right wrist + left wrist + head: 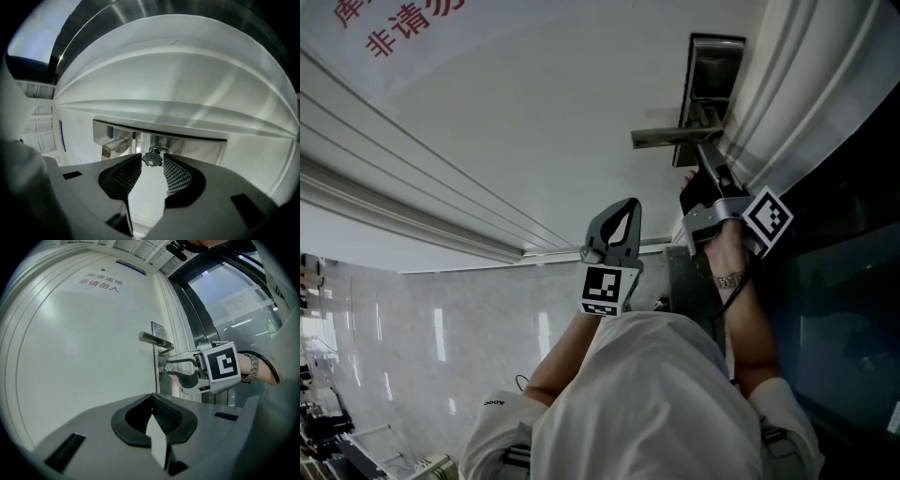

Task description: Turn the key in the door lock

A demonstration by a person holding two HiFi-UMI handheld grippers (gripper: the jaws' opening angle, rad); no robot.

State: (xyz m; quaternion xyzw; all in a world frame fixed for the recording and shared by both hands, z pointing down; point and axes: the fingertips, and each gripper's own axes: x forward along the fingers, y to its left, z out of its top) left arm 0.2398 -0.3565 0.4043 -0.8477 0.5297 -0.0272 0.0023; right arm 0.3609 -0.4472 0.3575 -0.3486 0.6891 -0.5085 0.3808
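On the white door point(516, 122), a metal lock plate point(713, 70) carries a lever handle point(664, 137). A small silver key point(152, 158) sits in the lock below the handle point(115, 145). My right gripper point(153, 160) is shut on the key's head, one ribbed pad against each side. The left gripper view shows the same grip from the side, with the right gripper point(169, 368) at the key point(166, 367) under the handle point(152, 338). My left gripper point(630, 204) hangs back from the door, shut with nothing in it, its tips point(151, 398) meeting.
A sign in red characters point(98, 281) is fixed high on the door. A dark-framed glass panel point(848, 281) stands just right of the door's moulded frame point(797, 84). A polished floor point(412, 337) lies below.
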